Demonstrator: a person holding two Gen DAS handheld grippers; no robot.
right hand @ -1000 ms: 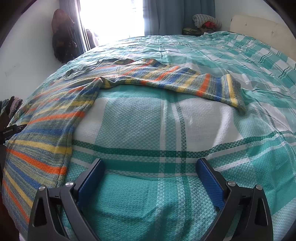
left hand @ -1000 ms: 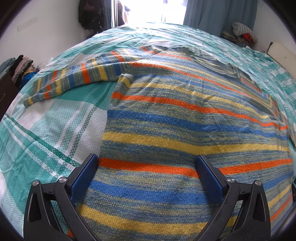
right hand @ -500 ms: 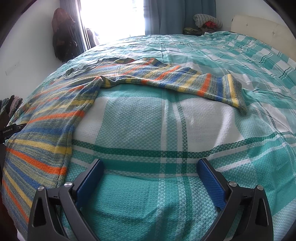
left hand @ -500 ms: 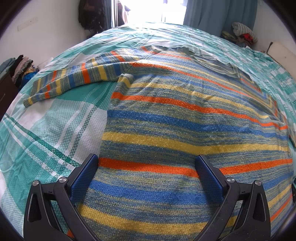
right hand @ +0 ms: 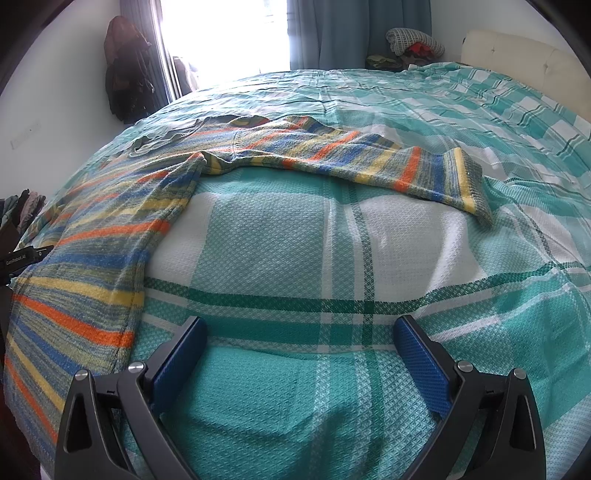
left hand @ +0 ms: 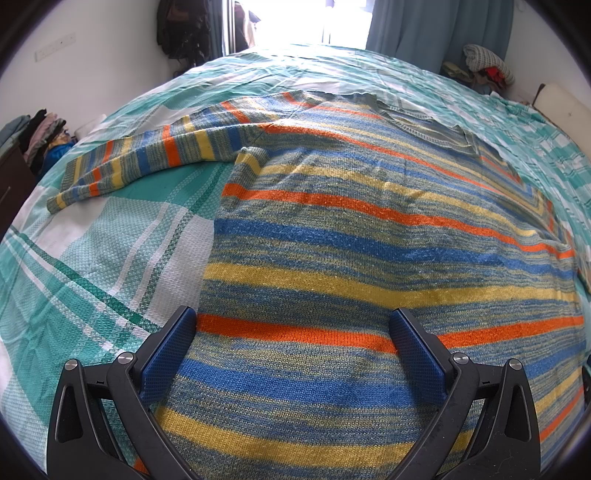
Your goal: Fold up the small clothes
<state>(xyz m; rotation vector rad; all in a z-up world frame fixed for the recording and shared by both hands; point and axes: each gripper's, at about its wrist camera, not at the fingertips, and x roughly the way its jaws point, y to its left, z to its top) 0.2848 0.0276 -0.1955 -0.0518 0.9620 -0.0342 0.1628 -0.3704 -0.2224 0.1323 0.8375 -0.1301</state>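
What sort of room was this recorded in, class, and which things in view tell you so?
Most likely a bedroom. A striped sweater lies spread on a wide bed under a teal checked bedspread, a padded headboard stands at one end, and curtains hang by a bright window.

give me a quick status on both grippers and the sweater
Left gripper open over the striped sweater, holding nothing. Right gripper open over bare bedspread. Sweater flat, sleeves spread, unfolded. Nothing in the way.
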